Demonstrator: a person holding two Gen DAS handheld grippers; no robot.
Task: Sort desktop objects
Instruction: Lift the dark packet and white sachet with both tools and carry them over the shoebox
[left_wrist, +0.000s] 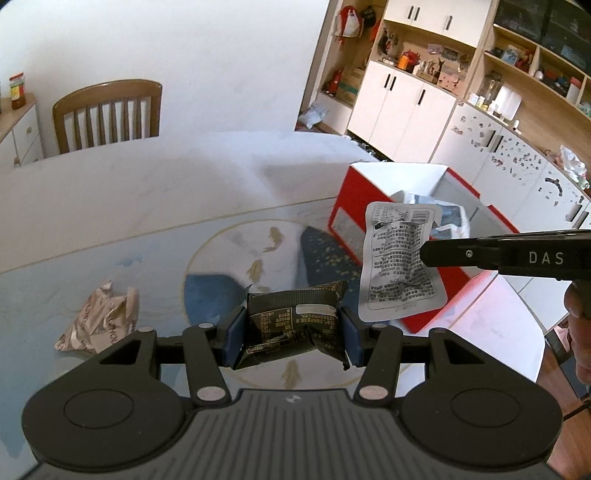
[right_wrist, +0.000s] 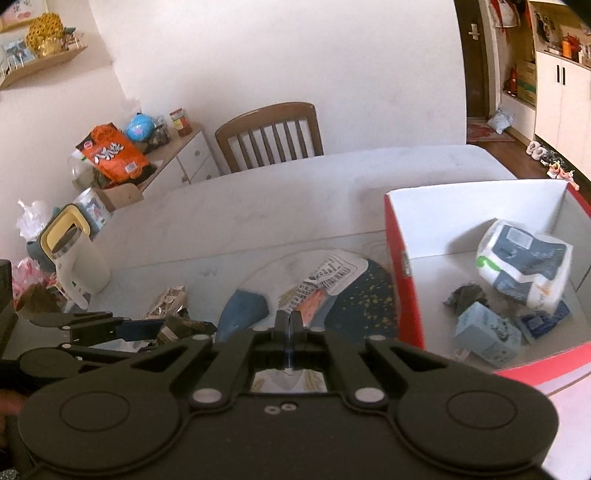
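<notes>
Jaws first: my left gripper (left_wrist: 291, 338) has its blue pads clamped on the two ends of a dark snack packet (left_wrist: 295, 325), which bulges between them, lifted clear of the tabletop (left_wrist: 110, 206). Off to the left of it a crumpled beige wrapper (left_wrist: 99, 319) lies flat on the glass, well apart from anything else. Under and beyond the packet is the round mat with fish and blue patches (left_wrist: 258, 254).

Moving right, my right gripper (left_wrist: 424, 254) comes in from the side with its jaws pressed together on the edge of a white printed sachet (left_wrist: 400, 258), which hangs in the air in front of the red box (left_wrist: 345, 206). From the right wrist camera that sachet shows only its far end past the closed tips, so I cannot say how deep the grip goes.

The red box stands on the tabletop at the right, open, white inside. In it lie a white and blue tissue pack (right_wrist: 524, 266), a pale blue carton (right_wrist: 484, 332), and what may be a small dark wrapper (right_wrist: 465, 295), too blurred to be sure
</notes>
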